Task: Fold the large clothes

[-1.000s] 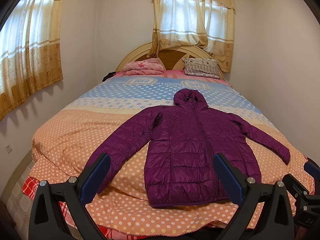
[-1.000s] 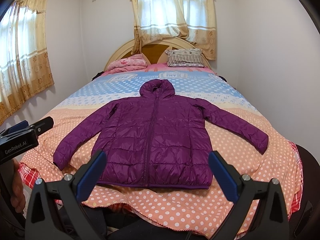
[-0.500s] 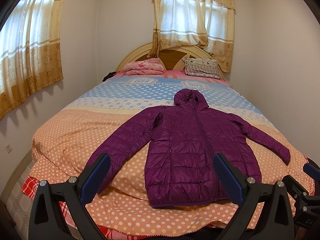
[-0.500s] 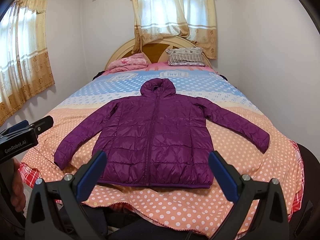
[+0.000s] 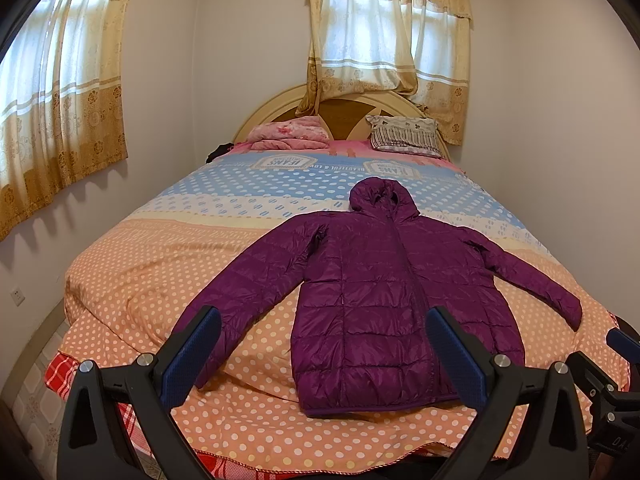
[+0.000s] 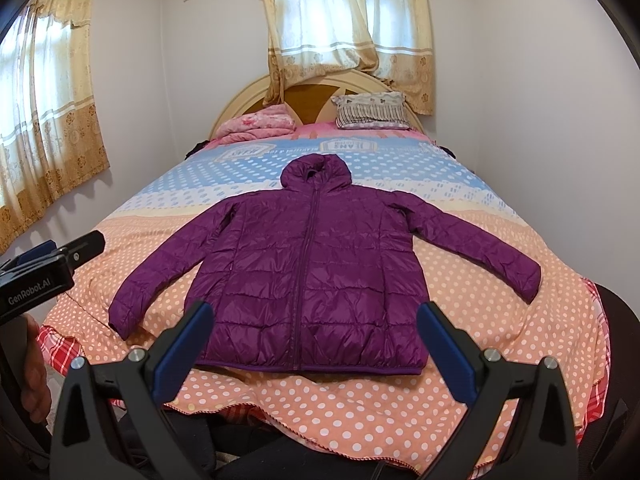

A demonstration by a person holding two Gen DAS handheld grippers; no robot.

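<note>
A purple hooded puffer jacket (image 5: 384, 288) lies flat and front up on the bed, zipped, hood toward the headboard, both sleeves spread out to the sides. It also shows in the right wrist view (image 6: 312, 272). My left gripper (image 5: 324, 356) is open and empty, held above the foot of the bed, short of the jacket's hem and left sleeve cuff. My right gripper (image 6: 316, 348) is open and empty, held in front of the jacket's hem. Neither touches the jacket.
The bed (image 5: 160, 264) has a dotted orange and blue cover. A pink folded blanket (image 5: 288, 136) and a striped pillow (image 5: 404, 136) lie by the headboard. Walls stand close on both sides. The left gripper's body (image 6: 44, 276) shows at the left of the right wrist view.
Both grippers have stayed nearly still, only drifting slightly. The jacket has not moved.
</note>
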